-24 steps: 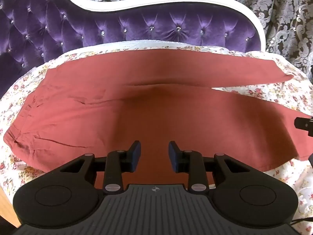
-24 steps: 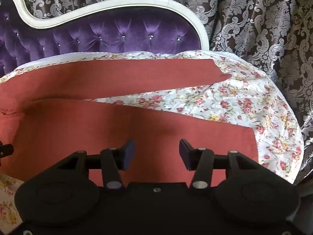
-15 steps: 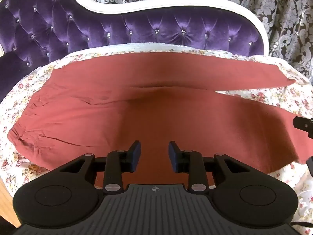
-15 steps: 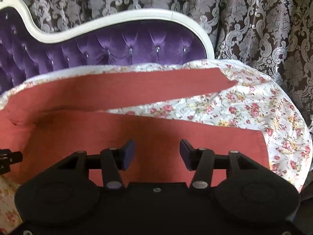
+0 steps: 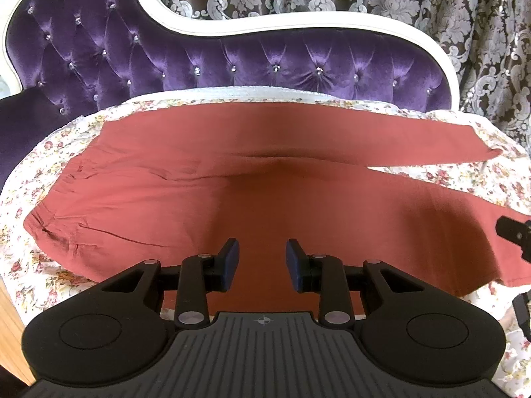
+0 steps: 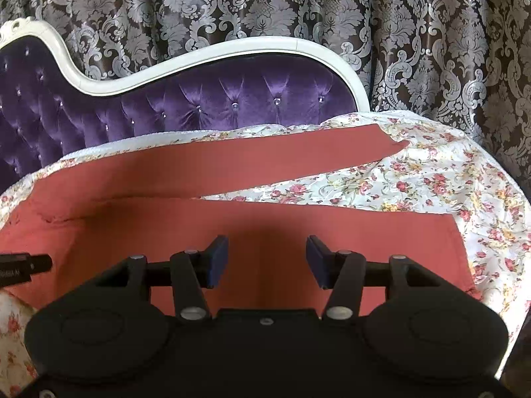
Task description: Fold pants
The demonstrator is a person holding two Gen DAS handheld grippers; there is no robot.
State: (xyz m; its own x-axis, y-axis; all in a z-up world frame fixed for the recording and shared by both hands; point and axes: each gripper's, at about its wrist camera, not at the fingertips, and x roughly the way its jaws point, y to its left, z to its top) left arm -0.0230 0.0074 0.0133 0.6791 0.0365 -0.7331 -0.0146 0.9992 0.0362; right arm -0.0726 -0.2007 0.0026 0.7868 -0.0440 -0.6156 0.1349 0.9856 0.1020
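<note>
Behind everything I see a dark damask curtain point(image 6: 431, 49), and in front of it the purple tufted sofa back point(image 5: 232, 63) with its white curved frame point(image 6: 232, 49). A floral sheet point(image 6: 431, 179) covers the seat and carries the rust-red pants point(image 5: 265, 205), which lie flat and spread across it. Their waist end sits at the left of my left view, wrinkled, and the two legs run off to the right, parting in a narrow V with the sheet showing between them. The far leg point(image 6: 265, 159) lies along the sofa back; the near leg point(image 6: 332, 229) lies closest to me, its hem at the right of my right view.

My left gripper point(image 5: 260, 260) hovers over the near edge of the pants around the seat area, jaws released with only cloth visible below the gap, nothing pinched. My right gripper point(image 6: 267, 260) hangs over the near leg, jaws spread wider and likewise empty. Each tool shows at the edge of the other's view. The blue pads point(image 5: 232, 258) face each other across the open gap.
</note>
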